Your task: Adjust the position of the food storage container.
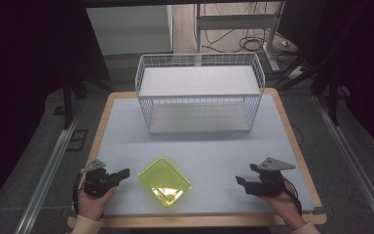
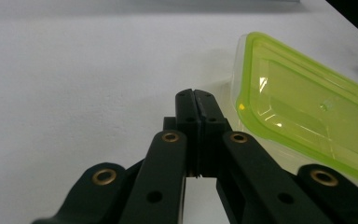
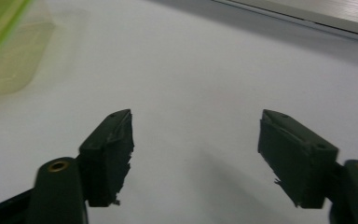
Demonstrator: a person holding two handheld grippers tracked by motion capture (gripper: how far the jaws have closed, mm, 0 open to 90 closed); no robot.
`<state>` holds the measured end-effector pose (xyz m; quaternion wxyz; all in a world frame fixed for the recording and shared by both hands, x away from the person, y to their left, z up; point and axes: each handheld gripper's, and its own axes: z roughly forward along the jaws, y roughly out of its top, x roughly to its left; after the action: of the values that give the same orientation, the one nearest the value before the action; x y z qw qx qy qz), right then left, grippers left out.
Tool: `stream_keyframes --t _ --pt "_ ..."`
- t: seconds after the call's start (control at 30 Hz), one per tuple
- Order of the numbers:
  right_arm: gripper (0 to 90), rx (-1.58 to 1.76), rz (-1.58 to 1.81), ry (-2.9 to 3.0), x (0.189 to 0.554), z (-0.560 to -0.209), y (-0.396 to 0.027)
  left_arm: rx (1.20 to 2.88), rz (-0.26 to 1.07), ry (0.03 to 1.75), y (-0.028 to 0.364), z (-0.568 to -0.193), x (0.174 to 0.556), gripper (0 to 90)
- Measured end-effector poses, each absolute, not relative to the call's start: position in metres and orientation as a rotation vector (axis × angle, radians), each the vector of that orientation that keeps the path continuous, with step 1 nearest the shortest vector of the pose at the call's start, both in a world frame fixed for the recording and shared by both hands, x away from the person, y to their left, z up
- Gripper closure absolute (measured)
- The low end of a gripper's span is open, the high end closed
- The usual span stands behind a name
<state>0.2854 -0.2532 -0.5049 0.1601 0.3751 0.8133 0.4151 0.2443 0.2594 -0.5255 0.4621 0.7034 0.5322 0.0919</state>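
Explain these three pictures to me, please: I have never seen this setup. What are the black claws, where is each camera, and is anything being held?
A person sits at a table with a hand-held two-jaw tool in each hand. The wide picture looks down from above; the other two come from cameras riding on the tools. The left gripper has its jaws pressed together on nothing, beside a container with a yellow-green lid. The right gripper stands open over bare table. A white wire basket stands at the far side. Nothing is held.
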Motion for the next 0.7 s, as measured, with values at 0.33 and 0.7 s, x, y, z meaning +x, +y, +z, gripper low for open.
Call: stream_keyframes --t 0.33,0.7 --pt "40.9 0.953 1.193 2.407 0.275 -0.502 -0.239 1.741 0.212 1.300 0.259 -0.523 0.242 89.6" --pt "39.9 0.969 1.196 2.405 0.277 -0.503 -0.242 1.857 0.182 1.216 0.239 -0.523 0.210 89.7"
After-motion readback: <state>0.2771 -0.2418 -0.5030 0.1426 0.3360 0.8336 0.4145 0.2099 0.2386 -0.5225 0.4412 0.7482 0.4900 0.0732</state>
